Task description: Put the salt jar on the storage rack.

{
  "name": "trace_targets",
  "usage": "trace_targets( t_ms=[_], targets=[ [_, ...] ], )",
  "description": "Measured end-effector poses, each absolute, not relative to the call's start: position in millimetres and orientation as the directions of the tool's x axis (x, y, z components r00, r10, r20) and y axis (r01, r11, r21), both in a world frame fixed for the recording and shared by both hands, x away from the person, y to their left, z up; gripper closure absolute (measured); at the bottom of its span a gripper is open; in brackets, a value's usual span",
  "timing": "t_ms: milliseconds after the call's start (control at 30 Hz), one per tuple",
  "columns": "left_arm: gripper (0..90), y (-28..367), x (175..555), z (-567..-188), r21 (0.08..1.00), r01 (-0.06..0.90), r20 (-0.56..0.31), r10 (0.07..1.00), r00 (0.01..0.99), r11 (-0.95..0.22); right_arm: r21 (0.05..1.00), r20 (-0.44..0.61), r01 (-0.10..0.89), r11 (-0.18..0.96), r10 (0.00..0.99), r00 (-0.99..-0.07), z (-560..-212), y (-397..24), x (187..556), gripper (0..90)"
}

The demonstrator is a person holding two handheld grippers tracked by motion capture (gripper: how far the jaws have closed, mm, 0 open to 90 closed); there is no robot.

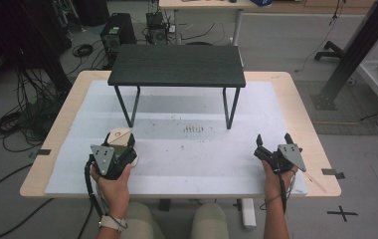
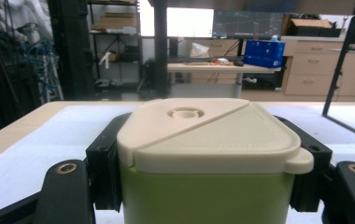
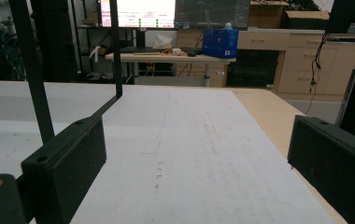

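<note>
Left gripper [image 1: 120,149], jaws clamped on the green plastic container with a cream lid [image 2: 208,154], which stands on the white mat [image 1: 187,159] at the table's near left. Right gripper [image 1: 274,144], jaws wide apart and empty, resting at the near right, well apart from the container.

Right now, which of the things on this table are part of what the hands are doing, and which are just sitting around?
In the job:
- green container with cream lid, clamped between the pads of the left gripper
- right gripper, jaws apart, holding nothing, resting on the white mat

Just there:
- black shelf stand at the back of the mat
- dark scuff marks on the mat
</note>
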State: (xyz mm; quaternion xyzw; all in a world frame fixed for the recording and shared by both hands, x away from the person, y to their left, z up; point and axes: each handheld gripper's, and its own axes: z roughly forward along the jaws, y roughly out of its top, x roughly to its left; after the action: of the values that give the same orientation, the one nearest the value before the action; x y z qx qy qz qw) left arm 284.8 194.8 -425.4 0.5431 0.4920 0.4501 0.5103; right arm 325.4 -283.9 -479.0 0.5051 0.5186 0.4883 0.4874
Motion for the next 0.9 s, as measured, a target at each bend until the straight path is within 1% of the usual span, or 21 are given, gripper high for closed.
trace_targets(
  t_ms=[167, 300, 600, 900],
  targets=[
    [30.9, 191.8, 284.3, -414.1, 0.998, 0.063, -0.015, 0.991, 0.135, 0.006, 0.999, -0.012, 0.049, 0.013, 1.000, -0.014, -478.9, -283.8, 325.5, 4.7],
    [30.9, 190.1, 284.1, -397.6, 0.999, 0.052, -0.016, 0.986, 0.166, 0.008, 0.999, -0.012, 0.050, 0.013, 1.000, -0.014, -478.9, -283.8, 325.5, 4.8],
    [30.9, 188.3, 283.7, -367.4, 0.998, 0.056, -0.041, 0.975, 0.218, 0.030, 0.999, -0.010, 0.049, 0.011, 1.000, -0.014, -479.0, -283.9, 325.5, 4.8],
    [30.9, 185.3, 286.5, -348.2, 0.998, 0.041, -0.051, 0.967, 0.249, 0.042, 0.999, -0.009, 0.049, 0.009, 1.000, -0.014, -478.9, -284.0, 325.5, 4.8]
  ],
)
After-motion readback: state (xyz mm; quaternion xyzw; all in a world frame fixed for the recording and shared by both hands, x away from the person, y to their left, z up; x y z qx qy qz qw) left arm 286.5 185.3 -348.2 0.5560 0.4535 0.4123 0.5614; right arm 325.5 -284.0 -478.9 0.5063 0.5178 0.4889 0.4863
